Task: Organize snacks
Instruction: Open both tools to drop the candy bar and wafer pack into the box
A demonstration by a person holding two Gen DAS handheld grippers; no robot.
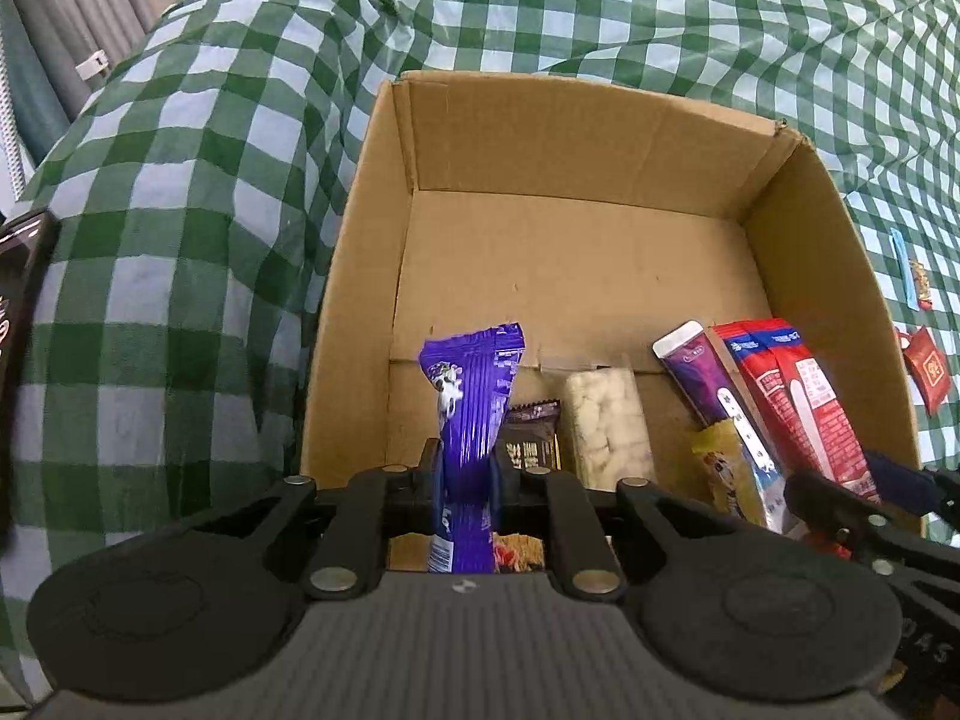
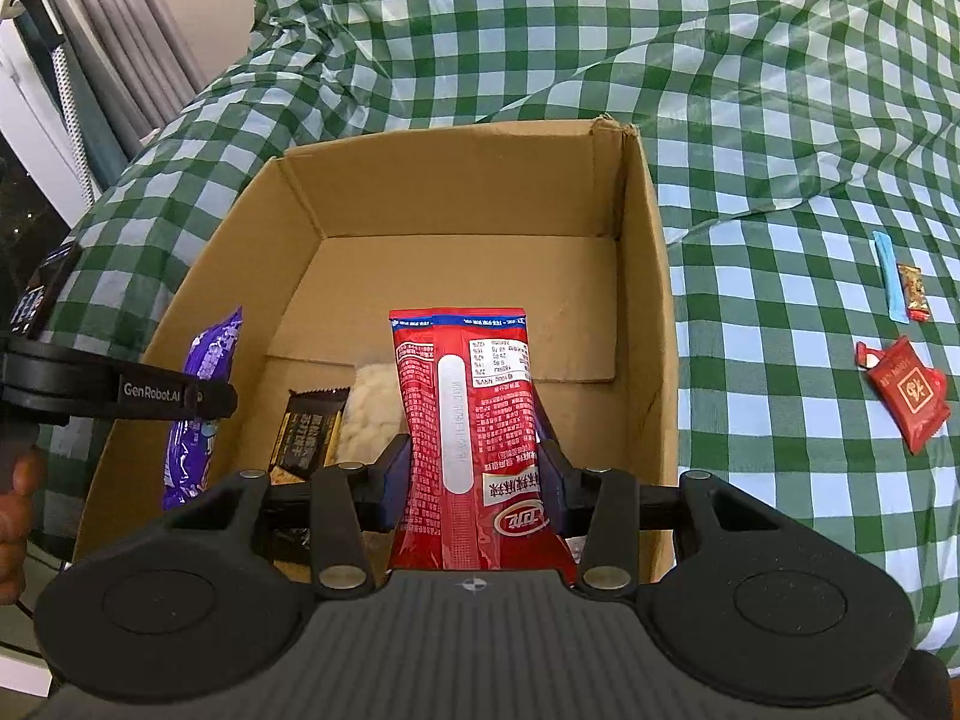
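Observation:
An open cardboard box (image 1: 600,138) stands on a green checked cloth. My left gripper (image 1: 467,468) hangs over its near left part. A purple snack packet (image 1: 474,384) stands upright between its slightly parted jaws, lower end down in the box. My right gripper (image 2: 474,468) is shut on a tall red packet (image 2: 465,372) over the box's near right side. Inside lie a brown bar (image 2: 309,426) and a clear pack of white pieces (image 1: 609,420). A purple stick packet (image 1: 702,372) and a yellow packet (image 1: 726,468) lean by the red one (image 1: 798,384).
On the cloth right of the box lie a small red packet (image 2: 906,390), a blue strip (image 2: 888,276) and a small orange candy (image 2: 915,294). A dark box (image 1: 18,330) sits at the far left. A hand (image 2: 15,480) holds the left gripper. Curtains hang at the back left.

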